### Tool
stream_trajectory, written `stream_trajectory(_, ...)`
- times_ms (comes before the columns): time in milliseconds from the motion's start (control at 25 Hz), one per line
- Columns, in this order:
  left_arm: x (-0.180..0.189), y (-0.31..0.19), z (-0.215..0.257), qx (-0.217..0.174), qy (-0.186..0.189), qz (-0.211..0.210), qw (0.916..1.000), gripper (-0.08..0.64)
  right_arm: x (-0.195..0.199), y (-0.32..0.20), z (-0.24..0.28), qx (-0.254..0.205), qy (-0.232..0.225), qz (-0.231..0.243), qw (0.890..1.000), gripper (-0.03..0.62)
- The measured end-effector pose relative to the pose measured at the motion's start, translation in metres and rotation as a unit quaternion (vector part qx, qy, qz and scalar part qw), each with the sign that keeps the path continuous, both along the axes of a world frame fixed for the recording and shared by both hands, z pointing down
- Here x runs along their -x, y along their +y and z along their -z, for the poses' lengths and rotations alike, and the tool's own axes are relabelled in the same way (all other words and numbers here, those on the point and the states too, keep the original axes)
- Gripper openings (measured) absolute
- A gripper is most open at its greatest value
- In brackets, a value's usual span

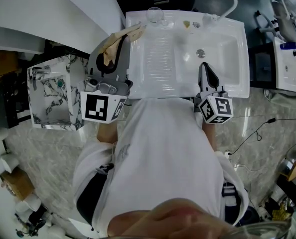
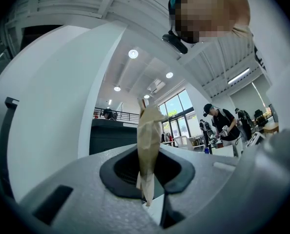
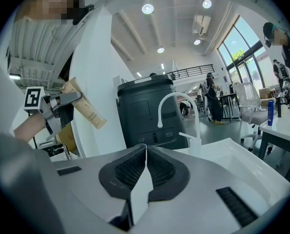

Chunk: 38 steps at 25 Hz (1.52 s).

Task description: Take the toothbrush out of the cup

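Left gripper (image 2: pixel 147 174): jaws narrow, clamped on the toothbrush (image 2: pixel 149 140), which is in a tan paper sleeve. The pads pinch it near its lower end and the rest stands up above the jaws. In the head view the same gripper (image 1: pixel 117 44) sits at the left edge of the sink (image 1: pixel 237 59). The sleeve's (image 1: pixel 125 34) long axis runs diagonally from the jaws toward the back-left corner. Its far end is near what looks like a clear cup (image 1: pixel 154 15) on the back rim; I read it as clear of the cup, not in it. Right gripper (image 3: pixel 145 165): jaws pressed together, nothing between them, pointing across the basin at the faucet (image 3: pixel 174 101). It (image 1: pixel 204 66) is well apart from the toothbrush, so the left hand alone carries the task. My judgement: extraction is essentially done. Any further move should draw the sleeve back along its own axis, away from the cup.
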<state>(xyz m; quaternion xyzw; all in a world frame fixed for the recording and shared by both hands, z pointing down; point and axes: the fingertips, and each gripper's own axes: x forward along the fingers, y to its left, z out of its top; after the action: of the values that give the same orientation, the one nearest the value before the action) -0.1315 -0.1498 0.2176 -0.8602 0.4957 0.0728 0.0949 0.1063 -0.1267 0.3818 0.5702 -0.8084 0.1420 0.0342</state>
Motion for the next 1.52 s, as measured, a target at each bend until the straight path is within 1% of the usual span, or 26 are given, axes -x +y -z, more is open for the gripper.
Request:
stream_trajectory(280, 0.001, 0.009, -0.018, 0.018, 0.001, -0.001, 0.9998, 0.051, -0.005, 0.005, 0.000, 0.000, 0.001, -0.009, 1.000, 0.017)
stream_trajectory(440, -0.006, 0.014, -0.033, 0.037, -0.001, -0.008, 0.9993, 0.051, -0.016, 0.009, -0.001, 0.006, 0.004, -0.018, 1.000, 0.017)
stream_trajectory(680, -0.017, 0.018, -0.049, 0.062, 0.001, -0.007, 0.9981, 0.051, -0.039, 0.011, 0.001, 0.008, 0.010, -0.029, 1.000, 0.017)
stream_trajectory(840, -0.031, 0.021, -0.054, 0.075, 0.007, -0.004, 0.9971, 0.051, -0.061, 0.016, 0.004, 0.006, 0.011, -0.038, 0.999, 0.018)
stream_trajectory(960, -0.047, 0.027, -0.052, 0.078, 0.007, -0.009, 0.9969, 0.052, -0.082, 0.023, 0.009, -0.001, 0.008, -0.038, 0.999, 0.018)
stream_trajectory(1040, -0.056, 0.032, -0.050, 0.078, 0.007, -0.009, 0.9968, 0.051, -0.099, 0.027, 0.015, -0.005, 0.014, -0.041, 0.999, 0.017)
stream_trajectory(1200, -0.073, 0.047, -0.051, 0.093, 0.007, -0.006, 0.9957, 0.051, -0.139, 0.046, 0.025, 0.000, 0.025, -0.065, 0.998, 0.018)
stream_trajectory(1360, -0.097, 0.066, -0.051, 0.099, -0.002, -0.009, 0.9950, 0.051, -0.177, 0.067, 0.034, -0.006, 0.023, -0.081, 0.996, 0.018)
stream_trajectory(1520, -0.106, 0.074, -0.049, 0.098, -0.005, -0.007, 0.9951, 0.051, -0.189, 0.074, 0.035, -0.010, 0.017, -0.087, 0.996, 0.017)
